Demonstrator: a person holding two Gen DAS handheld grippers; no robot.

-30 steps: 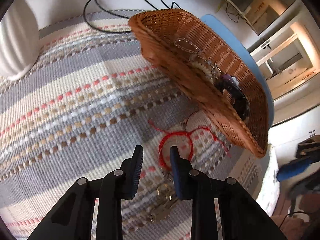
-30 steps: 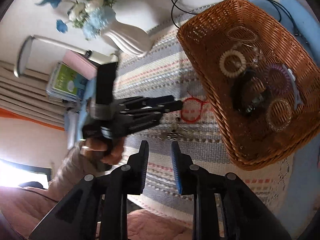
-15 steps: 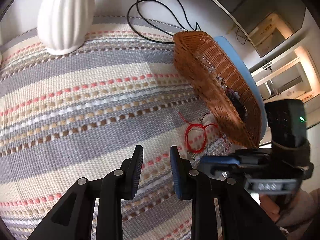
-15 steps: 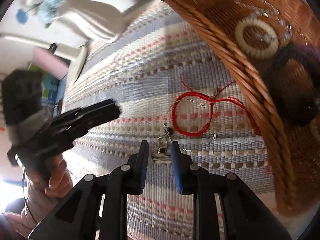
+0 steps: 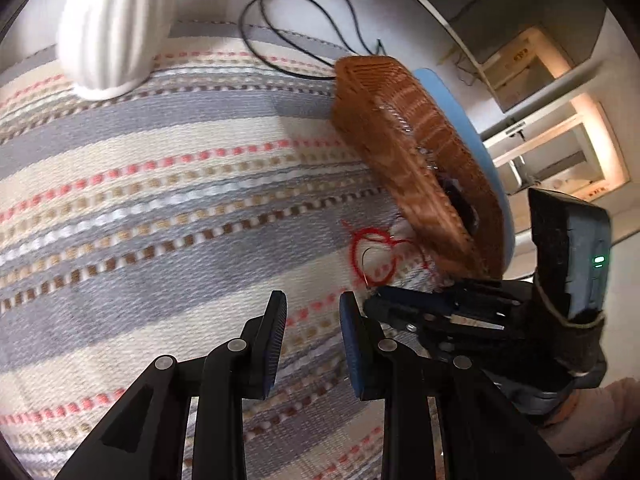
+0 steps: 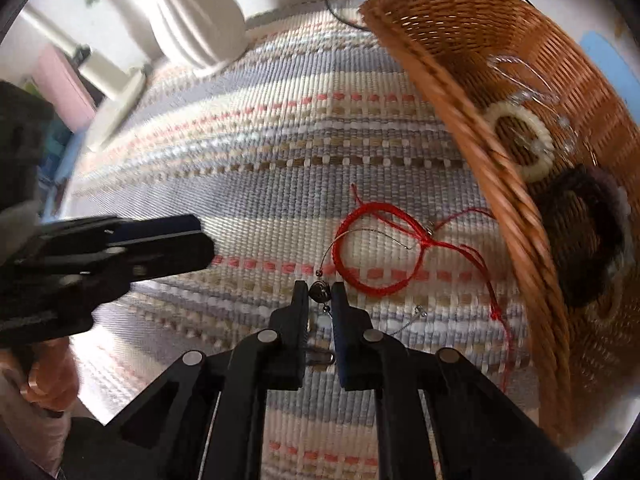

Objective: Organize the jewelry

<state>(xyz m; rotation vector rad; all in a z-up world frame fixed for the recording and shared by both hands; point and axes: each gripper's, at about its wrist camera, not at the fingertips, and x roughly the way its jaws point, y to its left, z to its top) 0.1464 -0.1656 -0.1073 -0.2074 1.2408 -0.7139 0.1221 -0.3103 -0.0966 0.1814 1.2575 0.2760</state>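
Beaded wire jewelry piece: on striped woven mat, near its right edge, dark bead between right gripper fingers, which are nearly together on it. Thin wire curves up from bead through red cord bracelet, just beside on mat. Wicker basket: right edge of mat, holds cream bead bracelet and dark scrunchie. Left gripper: fingers apart, nothing between, above mat. White ribbed vase: far left corner. Black cable behind basket.
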